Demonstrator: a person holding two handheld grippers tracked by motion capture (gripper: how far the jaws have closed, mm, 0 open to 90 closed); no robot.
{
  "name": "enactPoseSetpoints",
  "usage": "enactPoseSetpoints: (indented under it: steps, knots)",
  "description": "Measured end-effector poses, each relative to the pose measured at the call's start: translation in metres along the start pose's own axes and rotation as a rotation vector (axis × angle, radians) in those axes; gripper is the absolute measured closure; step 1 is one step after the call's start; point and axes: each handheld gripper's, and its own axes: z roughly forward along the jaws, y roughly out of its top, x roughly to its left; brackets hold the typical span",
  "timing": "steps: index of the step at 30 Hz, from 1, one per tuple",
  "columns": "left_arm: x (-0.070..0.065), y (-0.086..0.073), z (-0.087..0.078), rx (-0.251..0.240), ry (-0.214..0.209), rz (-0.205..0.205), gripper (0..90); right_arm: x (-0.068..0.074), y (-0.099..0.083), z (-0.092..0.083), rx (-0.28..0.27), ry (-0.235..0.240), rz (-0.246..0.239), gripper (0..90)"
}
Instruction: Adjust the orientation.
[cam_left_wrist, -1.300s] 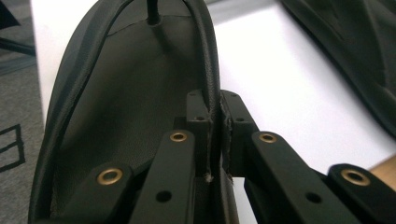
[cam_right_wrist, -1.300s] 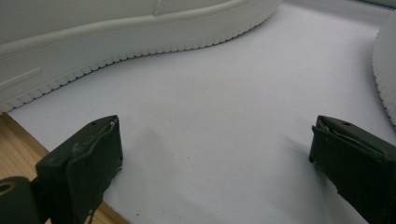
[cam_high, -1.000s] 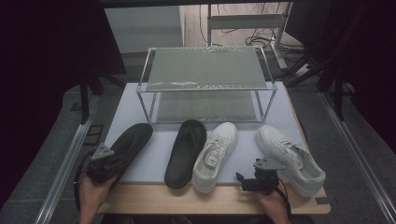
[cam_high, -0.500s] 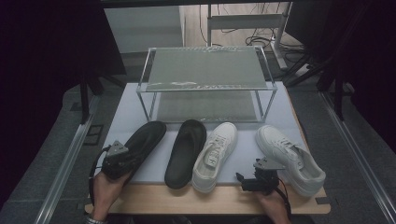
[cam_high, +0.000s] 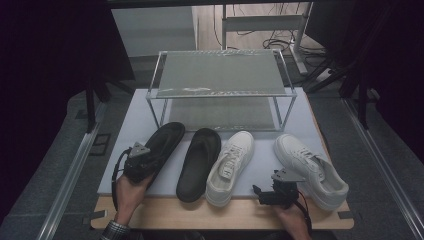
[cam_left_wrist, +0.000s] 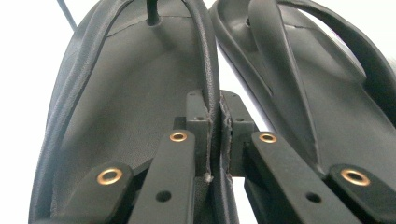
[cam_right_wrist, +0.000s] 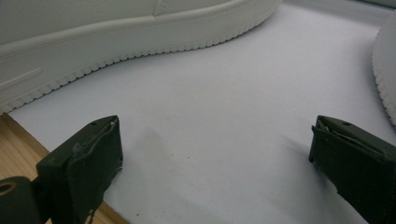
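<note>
With the left tongs (cam_left_wrist: 215, 140) clenched on the strap of the left black flip-flop (cam_high: 162, 145) beside its twin (cam_high: 199, 157), slide it flat along the counter (cam_high: 150, 212), keeping the spread, idle right tongs (cam_right_wrist: 215, 163) clear

A wooden table (cam_high: 165, 215) stands in the middle of a dim room, and a pale grey mat (cam_high: 310, 125) covers most of its top. At 12 o'clock on the mat stands a two-level rack (cam_high: 220, 75) with a thin metal frame and mesh shelves. The floor (cam_high: 45, 165) is dark grey carpet. Metal rails (cam_high: 67, 175) run along the table at 9 o'clock and 3 o'clock. Toward 1 o'clock, behind the rack, black cables (cam_high: 272, 42) lie on a lighter wooden floor, near a grey stand (cam_high: 300, 50). Dark curtains (cam_high: 45, 50) hang at 10 o'clock and 2 o'clock.
</note>
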Motion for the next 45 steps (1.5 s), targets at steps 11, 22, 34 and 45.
enactPoseSetpoints:
  steps: [11,22,34,45]
  knots:
    - [-0.003,0.017,0.022,-0.027,0.029,-0.041,83.4,0.0,0.0,0.0,0.001,-0.002,0.0,2.6]
    - [-0.009,0.034,0.051,-0.05,0.073,-0.067,83.4,0.0,0.0,0.0,-0.001,0.001,0.001,2.6]
    - [-0.008,0.048,0.081,-0.053,0.126,-0.079,83.3,0.0,0.0,0.0,-0.001,0.001,0.001,2.7]
    - [-0.008,0.054,0.101,-0.014,0.128,-0.1,82.4,0.0,0.0,0.0,-0.002,0.001,0.0,2.9]
